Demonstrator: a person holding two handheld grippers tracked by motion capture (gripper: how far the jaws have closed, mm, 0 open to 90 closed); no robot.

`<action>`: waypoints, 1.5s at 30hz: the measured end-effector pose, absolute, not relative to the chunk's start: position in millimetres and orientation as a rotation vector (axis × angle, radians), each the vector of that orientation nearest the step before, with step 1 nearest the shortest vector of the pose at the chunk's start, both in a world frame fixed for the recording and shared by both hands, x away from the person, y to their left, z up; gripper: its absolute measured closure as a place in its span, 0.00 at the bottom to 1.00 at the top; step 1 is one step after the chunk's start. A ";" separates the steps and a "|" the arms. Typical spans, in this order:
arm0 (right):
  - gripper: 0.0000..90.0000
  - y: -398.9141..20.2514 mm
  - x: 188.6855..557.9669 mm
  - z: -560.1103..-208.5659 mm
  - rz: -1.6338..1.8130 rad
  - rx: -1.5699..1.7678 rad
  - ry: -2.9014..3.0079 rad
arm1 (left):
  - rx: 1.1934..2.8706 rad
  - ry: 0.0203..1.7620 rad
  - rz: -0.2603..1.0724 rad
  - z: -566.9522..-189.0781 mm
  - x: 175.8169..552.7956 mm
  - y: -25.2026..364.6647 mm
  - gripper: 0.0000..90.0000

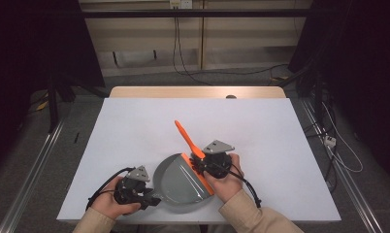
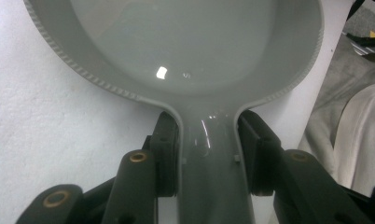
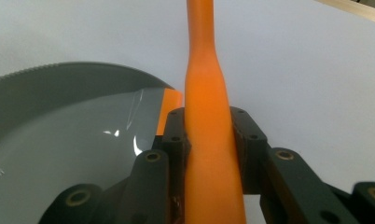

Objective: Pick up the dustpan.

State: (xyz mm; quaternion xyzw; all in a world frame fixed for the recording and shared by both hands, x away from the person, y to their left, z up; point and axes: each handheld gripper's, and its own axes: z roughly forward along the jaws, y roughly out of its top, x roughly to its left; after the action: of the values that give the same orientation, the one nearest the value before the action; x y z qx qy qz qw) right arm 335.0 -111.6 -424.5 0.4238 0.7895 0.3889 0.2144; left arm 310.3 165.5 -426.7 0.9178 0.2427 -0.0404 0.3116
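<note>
A grey round pan [image 1: 176, 182] lies on the white table near its front edge. My left gripper [image 1: 154, 199] is shut on the pan's short handle [image 2: 209, 154], one black pad on each side. My right gripper [image 1: 201, 164] is shut on the orange handle [image 3: 206, 135] of a scraper [image 1: 187, 138]. The scraper's clear blade with an orange edge [image 1: 195, 172] rests across the pan's right part. Its handle slants up and back to the left. In the right gripper view the pan [image 3: 45, 135] lies at the left under the clear blade [image 3: 129, 116].
The white table top [image 1: 135, 126] spreads behind and beside the pan. A wooden strip [image 1: 198, 92] runs along its far edge. Cables [image 1: 338, 145] lie on the floor to the right. The person's sleeves [image 1: 251, 213] come in at the bottom.
</note>
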 end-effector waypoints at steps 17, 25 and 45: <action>0.79 -96.7 327.5 -423.1 1.155 1.161 2.183 | 2.412 0.656 -0.119 -427.0 311.0 166.0 0.70; 0.79 -86.6 325.6 -413.9 1.270 1.127 2.199 | 2.401 0.672 -0.124 -428.4 310.7 166.8 0.70; 0.79 -130.0 358.4 -424.5 1.121 1.140 2.098 | 2.408 0.663 -0.132 -427.7 312.9 170.3 0.70</action>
State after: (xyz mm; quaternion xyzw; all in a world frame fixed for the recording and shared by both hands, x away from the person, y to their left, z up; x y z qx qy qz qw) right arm 358.4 -130.0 -424.5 0.4185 0.7704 0.4114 0.2492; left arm 312.9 170.3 -427.7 0.9138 0.2515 -0.0500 0.3149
